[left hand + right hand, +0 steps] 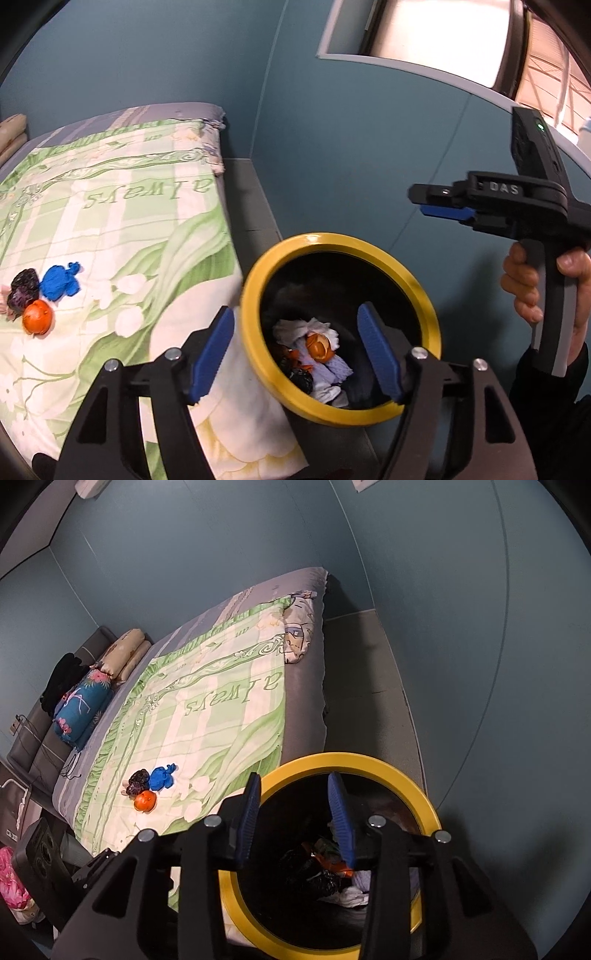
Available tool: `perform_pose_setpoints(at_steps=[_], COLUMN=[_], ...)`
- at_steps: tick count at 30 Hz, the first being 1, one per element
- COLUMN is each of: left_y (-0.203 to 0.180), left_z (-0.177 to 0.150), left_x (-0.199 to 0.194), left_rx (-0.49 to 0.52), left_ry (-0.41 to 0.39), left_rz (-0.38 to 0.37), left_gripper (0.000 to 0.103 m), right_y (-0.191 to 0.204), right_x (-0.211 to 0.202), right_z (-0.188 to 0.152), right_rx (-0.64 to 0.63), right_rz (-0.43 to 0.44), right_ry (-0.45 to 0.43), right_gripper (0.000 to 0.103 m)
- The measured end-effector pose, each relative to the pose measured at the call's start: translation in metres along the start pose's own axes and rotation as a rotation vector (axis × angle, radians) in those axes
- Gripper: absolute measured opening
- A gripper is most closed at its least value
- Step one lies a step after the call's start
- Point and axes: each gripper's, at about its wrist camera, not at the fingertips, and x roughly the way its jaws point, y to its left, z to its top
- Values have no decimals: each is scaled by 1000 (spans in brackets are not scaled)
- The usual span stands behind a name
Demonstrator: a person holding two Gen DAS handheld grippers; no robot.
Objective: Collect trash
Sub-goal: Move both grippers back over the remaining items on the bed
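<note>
A black bin with a yellow rim (332, 240) (351, 760) stands on the floor beside the bed and holds white tissue (306, 330), orange peel (319, 345) and a dark bag (314, 871). My left gripper (295, 354) hangs open over the bin's mouth with nothing between its blue pads. My right gripper (295, 821) is also above the bin, jaws apart and empty; the left wrist view shows it (434, 203) higher up at the right, in a person's hand (524, 284). On the green quilt (221, 709) lie a blue crumpled piece (59, 283) (161, 777), a dark crumpled wrapper (24, 291) (138, 781) and an orange peel (37, 317) (144, 800).
Beige pillows (123, 653) and a blue flowered bolster (83, 709) sit at the bed's head. A narrow strip of grey floor (362, 686) runs between the bed and the teal wall. A black speaker box (38, 849) stands by the bed's near corner. A window (443, 37) is high at the right.
</note>
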Motion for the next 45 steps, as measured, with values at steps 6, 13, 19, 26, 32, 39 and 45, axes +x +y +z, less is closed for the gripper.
perform_pose_setpoints(at_steps=[6, 13, 19, 26, 32, 39, 45], left_y=[22, 55, 94, 156, 207, 259, 300], left_z=[2, 2, 2, -5, -12, -19, -23], left_x=[-15, -36, -51, -69, -83, -92, -93], left_rx=[-25, -77, -138, -246, -335, -415, -457], left_ry=[-35, -68, -90, -105, -109, -107, -94], left_rz=[63, 136, 211, 308, 380, 455, 526], left_gripper=[74, 79, 80, 80, 81, 81, 81], right_y=[22, 59, 92, 136, 184, 240, 274], right_x=[4, 18, 42, 78, 117, 168, 213], right_z=[3, 5, 9, 14, 13, 6, 2], right_rx=[-53, -123, -183, -243, -308, -373, -393], right_rz=[22, 63, 98, 162, 222, 276, 296], right_ry=[-10, 4, 39, 91, 147, 228, 308], right_gripper=[51, 64, 70, 70, 70, 70, 70])
